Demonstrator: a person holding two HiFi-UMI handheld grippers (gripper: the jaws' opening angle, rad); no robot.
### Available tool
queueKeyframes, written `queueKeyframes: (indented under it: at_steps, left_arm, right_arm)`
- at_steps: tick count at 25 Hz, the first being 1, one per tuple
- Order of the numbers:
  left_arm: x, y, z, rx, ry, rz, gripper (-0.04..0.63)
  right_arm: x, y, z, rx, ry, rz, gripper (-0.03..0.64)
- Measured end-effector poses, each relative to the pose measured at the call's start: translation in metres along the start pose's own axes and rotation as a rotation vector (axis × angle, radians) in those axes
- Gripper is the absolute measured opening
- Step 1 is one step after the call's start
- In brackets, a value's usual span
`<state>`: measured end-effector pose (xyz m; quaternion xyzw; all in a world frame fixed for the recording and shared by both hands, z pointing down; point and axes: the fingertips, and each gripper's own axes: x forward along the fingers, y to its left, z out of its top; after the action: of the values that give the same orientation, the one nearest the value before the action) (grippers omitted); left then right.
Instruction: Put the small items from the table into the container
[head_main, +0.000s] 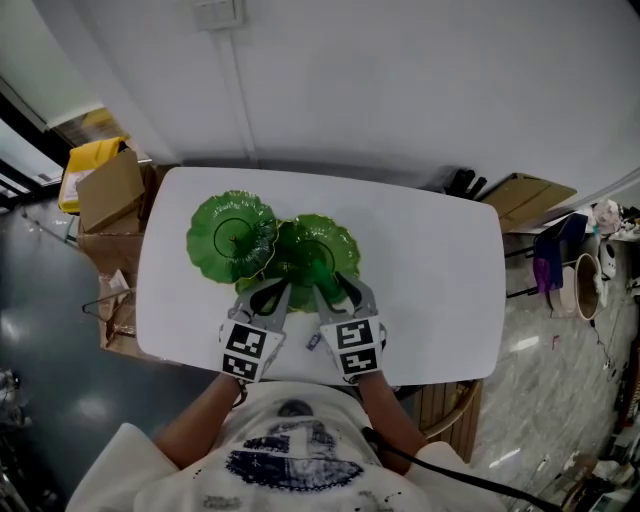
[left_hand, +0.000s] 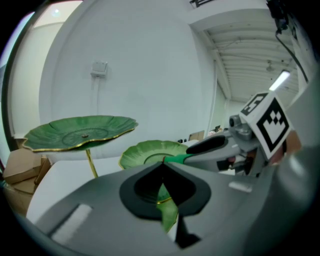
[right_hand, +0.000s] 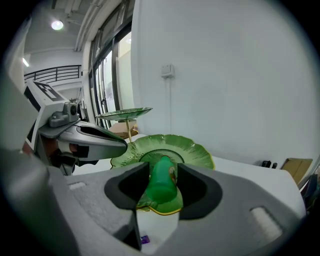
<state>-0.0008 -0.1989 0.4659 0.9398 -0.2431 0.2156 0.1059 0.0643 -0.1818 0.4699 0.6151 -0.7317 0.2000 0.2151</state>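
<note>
In the head view, 2 green leaf-shaped dishes stand on the white surface (head_main: 430, 270): a tall dish (head_main: 232, 233) and, just beside it, a lower dish (head_main: 320, 250). The left tool (head_main: 268, 293) and the right tool (head_main: 335, 290) both reach the dishes' near edges. A small purple item (head_main: 313, 341) lies on the surface between the 2 tools.

In the left gripper view, the left tool's jaws are pressed together at the tips. A gold-edged green rim shows beneath them. The tall dish rises on a thin gold stem (left_hand: 91, 162).

In the right gripper view, the right tool grips a green tube (right_hand: 162, 180) between its pads, and the tube hangs over the near rim of the lower dish.
</note>
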Motion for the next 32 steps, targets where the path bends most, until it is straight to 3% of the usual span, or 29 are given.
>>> queueKeyframes:
  at_steps: [18,32]
  left_arm:
    - [-0.024,-0.015,0.002,-0.027,-0.003,0.100,-0.009]
    - [-0.037,-0.051,0.001,-0.031,-0.020,0.180,-0.009]
  right_arm:
    - [-0.022,0.002,0.008,0.003,-0.093,0.075,0.193]
    - [-0.073,-0.019,-0.012,0.081,-0.157,0.121,0.192]
